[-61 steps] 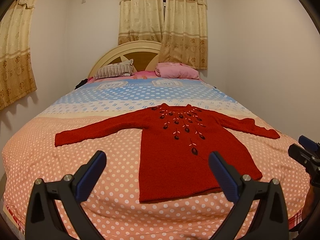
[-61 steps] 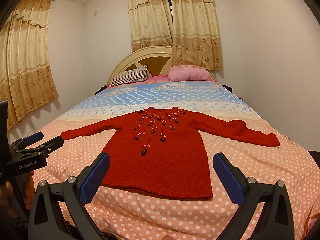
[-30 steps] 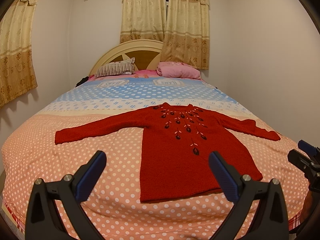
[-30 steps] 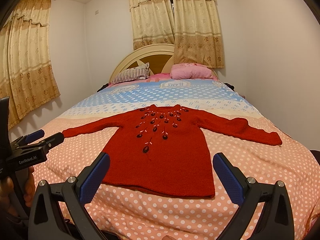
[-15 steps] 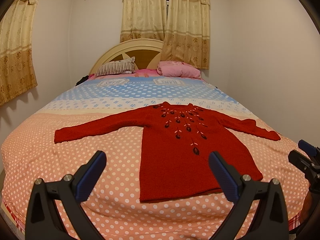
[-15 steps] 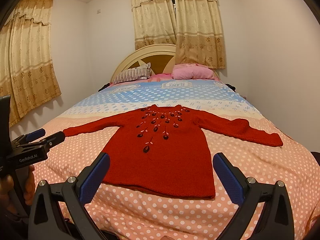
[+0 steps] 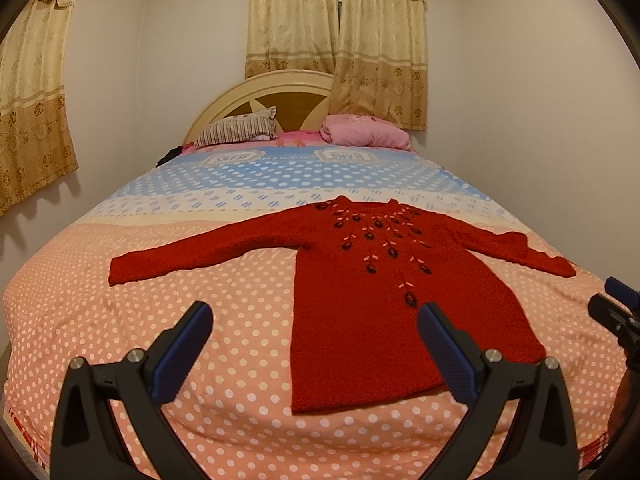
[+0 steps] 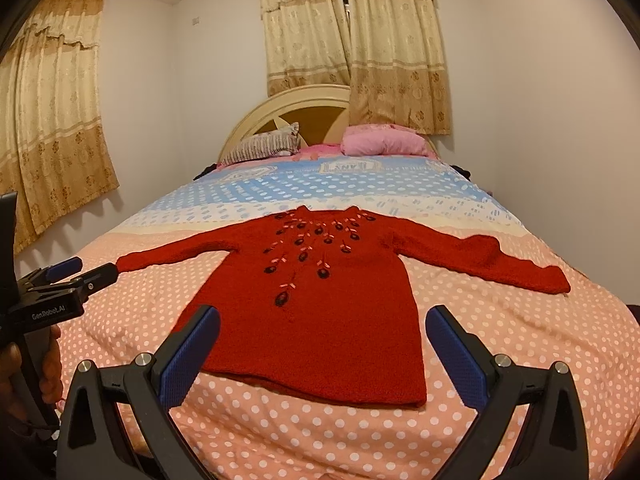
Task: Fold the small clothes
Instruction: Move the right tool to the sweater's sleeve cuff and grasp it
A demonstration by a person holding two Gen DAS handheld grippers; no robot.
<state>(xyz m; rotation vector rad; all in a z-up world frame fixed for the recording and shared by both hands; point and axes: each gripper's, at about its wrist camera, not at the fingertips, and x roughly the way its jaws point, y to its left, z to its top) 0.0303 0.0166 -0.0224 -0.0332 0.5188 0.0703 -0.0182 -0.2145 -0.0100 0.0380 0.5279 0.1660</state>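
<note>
I am in a home bedroom: a bed (image 7: pixel 120 320) with a dotted cover fills it, two pillows (image 7: pixel 236 132) lie against the far curved headboard (image 7: pixel 288 92), and gold curtains (image 7: pixel 336 40) hang behind.

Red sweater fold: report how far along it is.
Done: the red sweater lies flat on the bed, both sleeves spread wide. In hand: nothing; the left gripper and right gripper hover open, short of the hem. Left: every fold, sleeves and body alike.
</note>
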